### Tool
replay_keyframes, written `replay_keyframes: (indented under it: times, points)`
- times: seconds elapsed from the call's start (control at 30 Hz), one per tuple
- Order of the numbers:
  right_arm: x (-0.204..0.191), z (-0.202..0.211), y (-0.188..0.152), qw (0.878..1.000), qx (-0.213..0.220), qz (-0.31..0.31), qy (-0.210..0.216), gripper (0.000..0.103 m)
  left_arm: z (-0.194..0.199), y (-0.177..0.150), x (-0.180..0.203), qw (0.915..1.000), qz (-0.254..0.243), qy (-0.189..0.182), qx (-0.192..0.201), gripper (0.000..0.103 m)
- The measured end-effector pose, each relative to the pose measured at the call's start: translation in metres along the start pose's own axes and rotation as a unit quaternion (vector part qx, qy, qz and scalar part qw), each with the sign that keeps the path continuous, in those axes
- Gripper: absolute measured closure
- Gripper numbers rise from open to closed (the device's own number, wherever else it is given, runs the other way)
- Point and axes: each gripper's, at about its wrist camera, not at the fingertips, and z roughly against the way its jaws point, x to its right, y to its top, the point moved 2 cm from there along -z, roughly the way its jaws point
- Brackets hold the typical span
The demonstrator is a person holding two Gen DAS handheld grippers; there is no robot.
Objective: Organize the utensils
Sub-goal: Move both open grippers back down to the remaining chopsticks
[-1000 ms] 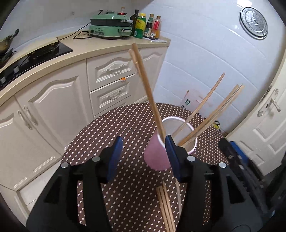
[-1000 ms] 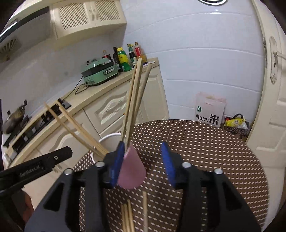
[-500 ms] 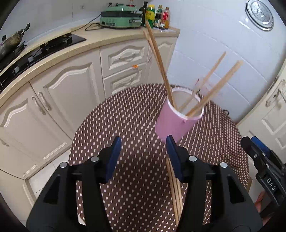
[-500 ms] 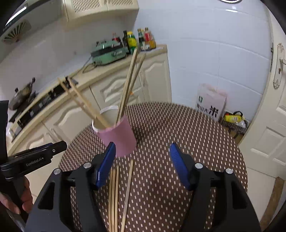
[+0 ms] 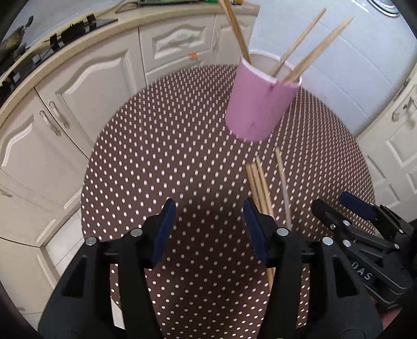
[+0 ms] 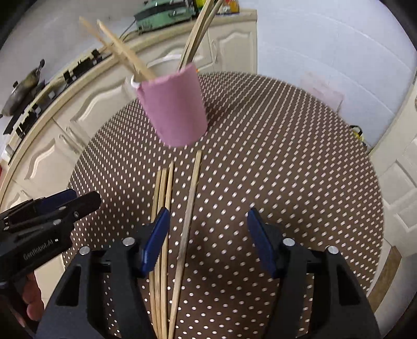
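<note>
A pink cup (image 5: 256,104) stands on the brown dotted table (image 5: 169,156) with several wooden chopsticks (image 5: 310,47) sticking out of it. It also shows in the right wrist view (image 6: 177,109). More chopsticks (image 6: 163,213) lie flat on the table in front of the cup, also seen in the left wrist view (image 5: 260,185). My left gripper (image 5: 208,224) is open and empty, back from the cup. My right gripper (image 6: 208,234) is open and empty above the loose chopsticks.
Cream cabinets (image 5: 86,86) and a counter with a stove (image 5: 65,34) curve behind the table. A green appliance (image 6: 161,15) sits on the counter. A white door (image 5: 396,135) is at the right. Each gripper shows in the other's view (image 5: 365,234) (image 6: 39,221).
Both grippers have pulled back from the cup and opened wider. The cup, close between the jaws a second ago, now stands free farther ahead on the table.
</note>
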Motion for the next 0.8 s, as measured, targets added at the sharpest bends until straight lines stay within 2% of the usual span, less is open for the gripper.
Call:
replay_keyframes:
  times: [0.2, 0.37, 0.5, 0.67, 0.8]
  points:
    - [-0.009, -0.028, -0.008, 0.999, -0.039, 0.013, -0.007, 0.068, -0.015, -0.008, -0.006, 0.9997, 0.007, -0.004, -0.025, 0.049]
    - [-0.015, -0.039, -0.01, 0.999, -0.049, 0.018, -0.004, 0.076, -0.022, -0.012, -0.007, 0.9993, 0.009, -0.009, -0.036, 0.046]
    - [-0.03, -0.045, -0.014, 0.998, -0.056, 0.038, 0.001, 0.096, -0.027, -0.012, -0.004, 0.999, 0.006, -0.011, -0.043, 0.045]
    - [-0.03, -0.046, -0.014, 0.998, -0.061, 0.031, 0.019, 0.098, -0.031, -0.011, 0.004, 0.9988, 0.001, -0.012, -0.047, 0.042]
    - [-0.016, -0.042, -0.015, 0.998, -0.062, 0.022, 0.015, 0.099, -0.036, -0.011, 0.015, 0.9984, -0.005, -0.016, -0.054, 0.042]
